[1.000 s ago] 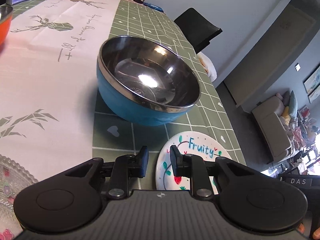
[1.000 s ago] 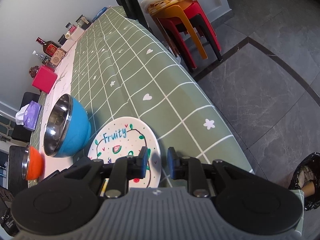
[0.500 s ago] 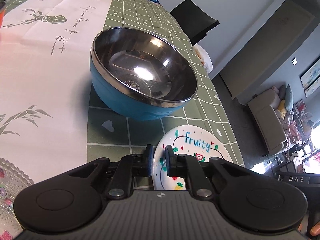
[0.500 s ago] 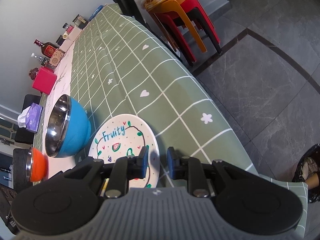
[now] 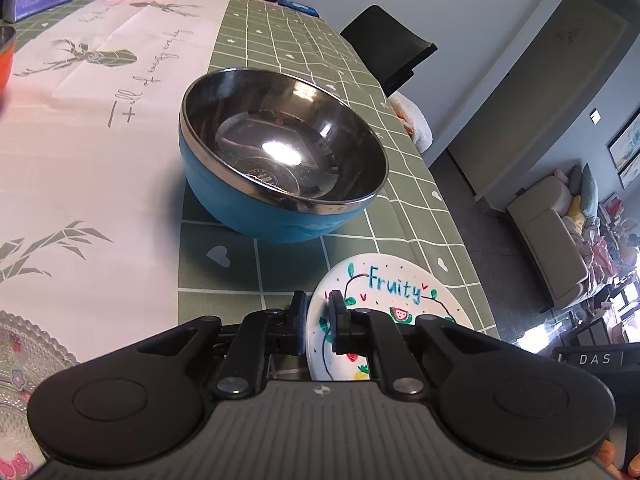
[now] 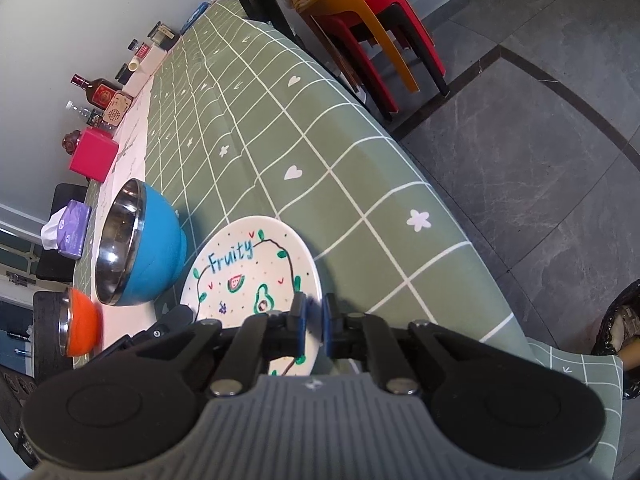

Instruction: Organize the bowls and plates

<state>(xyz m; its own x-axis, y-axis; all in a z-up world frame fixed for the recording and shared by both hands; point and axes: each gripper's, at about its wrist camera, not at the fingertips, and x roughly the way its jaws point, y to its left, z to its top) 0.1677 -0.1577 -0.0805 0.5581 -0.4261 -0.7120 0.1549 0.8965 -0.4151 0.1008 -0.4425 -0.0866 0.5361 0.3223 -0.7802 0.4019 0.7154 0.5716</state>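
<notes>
A white plate [image 5: 392, 292] painted with "Fruity" and fruit lies on the green checked tablecloth near the table's edge. My left gripper [image 5: 317, 322] is closing its jaws on the plate's left rim, pads against it. In the right wrist view the same plate [image 6: 248, 264] has its right rim between the closing jaws of my right gripper [image 6: 314, 314], which grip it. A blue bowl [image 5: 280, 168] with a steel inside stands upright just beyond the plate; the bowl [image 6: 160, 248] shows to the plate's left from the right wrist. A small orange bowl [image 6: 82, 326] stands farther left.
A patterned glass plate [image 5: 24, 360] lies at the near left. A pink box [image 6: 94, 154], a tissue pack [image 6: 70, 230] and bottles [image 6: 98, 90] stand at the far end. The table edge [image 6: 460, 240] drops to the floor; stacked stools [image 6: 372, 20] and a black chair [image 5: 388, 52] stand beside it.
Both grippers have closed from a small gap onto the plate's rim, the left on one side and the right on the other. The hands have hardly moved.
</notes>
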